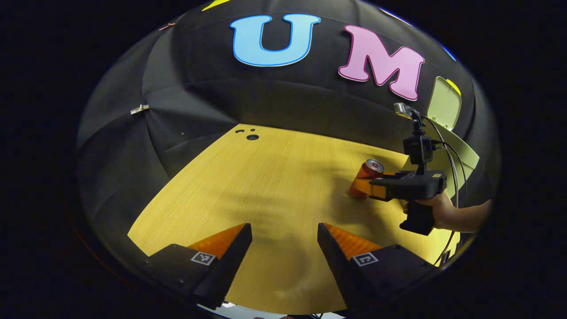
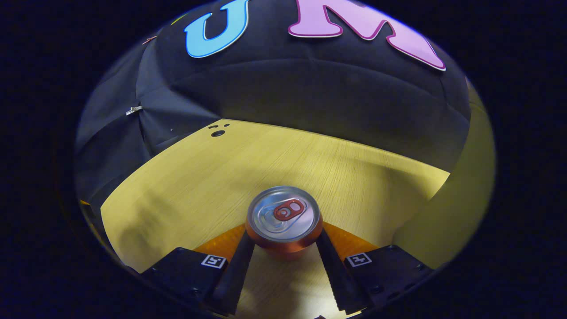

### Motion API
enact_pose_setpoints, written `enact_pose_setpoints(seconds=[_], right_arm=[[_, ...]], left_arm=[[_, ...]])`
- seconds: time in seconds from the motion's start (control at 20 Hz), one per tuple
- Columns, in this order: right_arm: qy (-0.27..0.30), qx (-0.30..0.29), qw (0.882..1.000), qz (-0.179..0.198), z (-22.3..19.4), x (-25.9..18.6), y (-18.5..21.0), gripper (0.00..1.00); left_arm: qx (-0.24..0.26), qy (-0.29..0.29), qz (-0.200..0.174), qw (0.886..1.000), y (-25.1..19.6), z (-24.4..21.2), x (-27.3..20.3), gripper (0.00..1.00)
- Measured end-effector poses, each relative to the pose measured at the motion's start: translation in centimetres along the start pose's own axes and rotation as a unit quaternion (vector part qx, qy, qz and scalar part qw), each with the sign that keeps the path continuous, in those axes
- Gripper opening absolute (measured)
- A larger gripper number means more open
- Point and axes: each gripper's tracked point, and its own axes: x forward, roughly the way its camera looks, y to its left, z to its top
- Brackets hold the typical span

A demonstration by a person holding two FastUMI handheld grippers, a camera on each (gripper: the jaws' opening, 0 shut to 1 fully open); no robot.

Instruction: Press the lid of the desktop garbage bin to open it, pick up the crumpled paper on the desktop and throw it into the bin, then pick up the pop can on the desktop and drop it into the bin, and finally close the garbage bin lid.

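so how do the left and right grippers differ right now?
The right gripper has the pop can between its fingers, apparently gripped; the left gripper holds nothing. Right sits by the open bin; left hangs over bare desktop. Shared: both point toward the booth's back wall.

Left claw (image 1: 284, 239) hovers with fingers apart over the bare table (image 1: 248, 186), while far right a hand (image 1: 436, 206) holds the right claw (image 1: 364, 186) around the can (image 1: 366, 177), beside the open-lidded bin (image 1: 460, 153).
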Motion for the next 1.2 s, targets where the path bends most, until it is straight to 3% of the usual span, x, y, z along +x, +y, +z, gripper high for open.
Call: enact_pose_setpoints(seconds=[0.1,0.15,0.2,0.3,0.35,0.4,0.5,0.65,0.95,1.2], right_arm=[[-0.005,-0.010,1.000,0.002,0.8,-1.1,0.3,0.83],[-0.009,-0.012,1.000,0.005,1.2,-1.8,0.6,0.78],[-0.013,-0.014,1.000,0.005,1.6,-2.6,0.8,0.83],[-0.023,-0.018,1.000,0.008,2.6,-4.2,1.2,0.83],[-0.028,-0.020,0.999,0.009,2.9,-5.2,1.4,0.78],[-0.033,-0.023,0.999,0.010,3.3,-6.2,1.4,0.83],[-0.045,-0.025,0.999,0.008,4.5,-8.3,1.7,0.78],[-0.064,-0.021,0.998,0.005,6.4,-11.2,1.8,0.83],[-0.100,-0.015,0.995,0.011,10.5,-17.1,2.0,0.83],[-0.147,-0.010,0.989,-0.007,14.3,-21.9,0.4,0.82]], left_arm=[[0.000,-0.002,-0.005,1.000,-0.2,0.3,0.1,0.96],[0.000,-0.004,-0.008,1.000,-0.3,0.4,0.1,0.96],[0.000,-0.006,-0.010,1.000,-0.4,0.4,0.1,0.96],[0.003,-0.009,-0.017,1.000,-0.6,0.4,0.0,0.96],[0.006,-0.011,-0.020,1.000,-0.8,0.6,-0.1,0.96],[0.009,-0.014,-0.024,1.000,-0.9,0.5,-0.3,0.96],[0.014,-0.018,-0.031,0.999,-1.1,0.6,-0.4,0.96],[0.024,-0.024,-0.036,0.999,-1.5,0.9,-0.7,0.96],[0.050,-0.047,-0.078,0.995,-4.9,2.1,-1.0,0.96],[0.056,-0.058,-0.105,0.991,-7.1,2.3,-1.2,0.96]])
